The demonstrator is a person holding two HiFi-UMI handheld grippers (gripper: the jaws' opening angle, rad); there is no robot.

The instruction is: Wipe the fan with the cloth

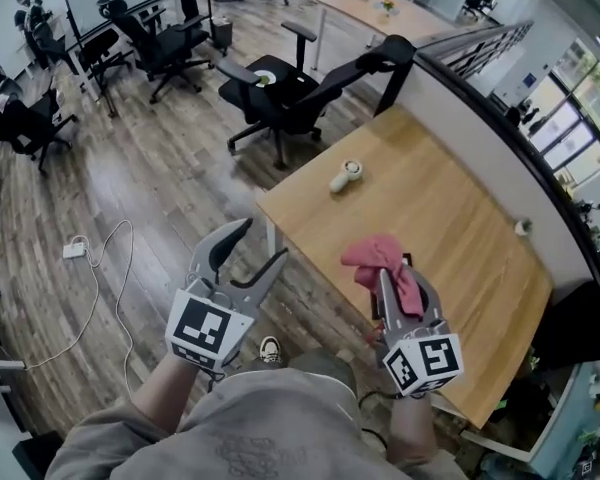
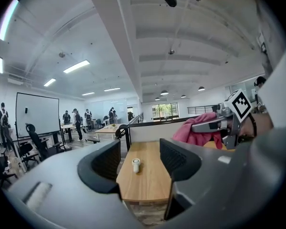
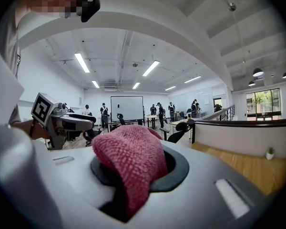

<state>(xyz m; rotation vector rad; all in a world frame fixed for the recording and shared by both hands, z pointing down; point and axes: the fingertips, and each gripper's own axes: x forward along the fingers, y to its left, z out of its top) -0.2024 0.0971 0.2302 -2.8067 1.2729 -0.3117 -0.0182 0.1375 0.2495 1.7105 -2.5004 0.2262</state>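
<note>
Our right gripper (image 1: 401, 290) clenches the pink cloth (image 1: 376, 255), raised above the near edge of the wooden table (image 1: 460, 233). Our left gripper (image 1: 261, 243) hangs released, jaws wide apart and empty, left of the table. The small white fan (image 1: 346, 175) lies on the table's far left corner, well apart from both.

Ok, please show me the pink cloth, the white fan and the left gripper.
pink cloth (image 1: 378, 256), head view, on its bunched top.
white fan (image 1: 345, 176), head view, on the middle of its body.
left gripper (image 1: 267, 238), head view, midway between its fingertips.
</note>
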